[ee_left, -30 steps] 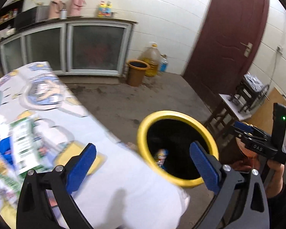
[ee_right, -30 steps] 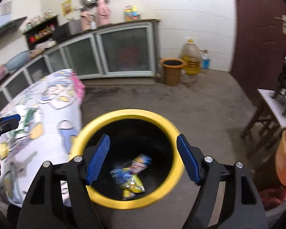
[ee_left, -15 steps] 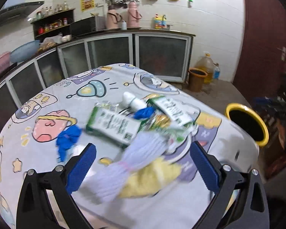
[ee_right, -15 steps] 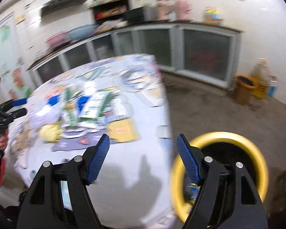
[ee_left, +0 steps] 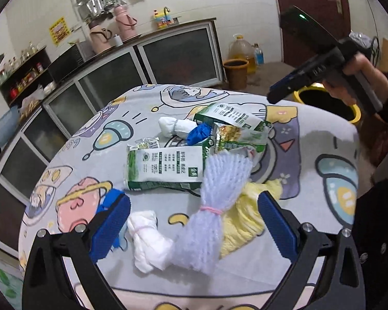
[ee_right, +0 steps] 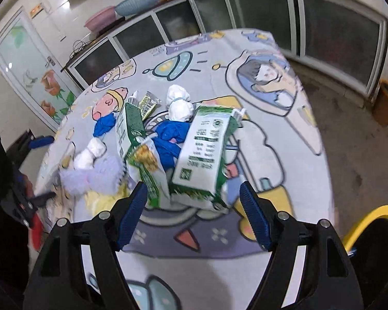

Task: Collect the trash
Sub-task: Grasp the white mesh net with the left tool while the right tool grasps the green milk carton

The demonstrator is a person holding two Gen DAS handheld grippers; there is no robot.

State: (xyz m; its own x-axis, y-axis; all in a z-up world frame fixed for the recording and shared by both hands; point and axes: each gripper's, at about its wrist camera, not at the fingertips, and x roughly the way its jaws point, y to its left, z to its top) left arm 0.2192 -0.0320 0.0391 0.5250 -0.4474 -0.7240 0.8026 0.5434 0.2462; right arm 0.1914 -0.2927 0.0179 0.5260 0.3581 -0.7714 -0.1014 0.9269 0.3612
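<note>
Both tools hover over the round tabletop (ee_left: pixel 323 139), which wears a cartoon space-print cloth, and both stand released, blue pads spread wide with nothing between them.

The left tool (ee_left: pixel 194 222) hangs low over the near edge of the litter. Between its pads lie a lilac foam net (ee_left: pixel 214 199) cinched with a pink band, a knotted white tissue wad (ee_left: pixel 147 242) to its left, and a yellow foam net (ee_left: pixel 243 219) tucked under its right side. Just beyond, a green-and-white milk carton (ee_left: pixel 165 168) lies flat.

The right tool (ee_right: pixel 191 204) faces the heap from the other side. A second milk carton (ee_right: pixel 204 155) lies tilted right in front of its opening, with a green snack wrapper (ee_right: pixel 147 165) touching its left side and a crumpled blue glove (ee_right: pixel 170 137) behind them. Another white wad (ee_right: pixel 179 103) sits farther back.

The yellow-rimmed trash bin (ee_right: pixel 370 222) stands on the floor off the tabletop's edge, at this tool's right. An orange bucket (ee_left: pixel 235 73) stands by the cabinets.
</note>
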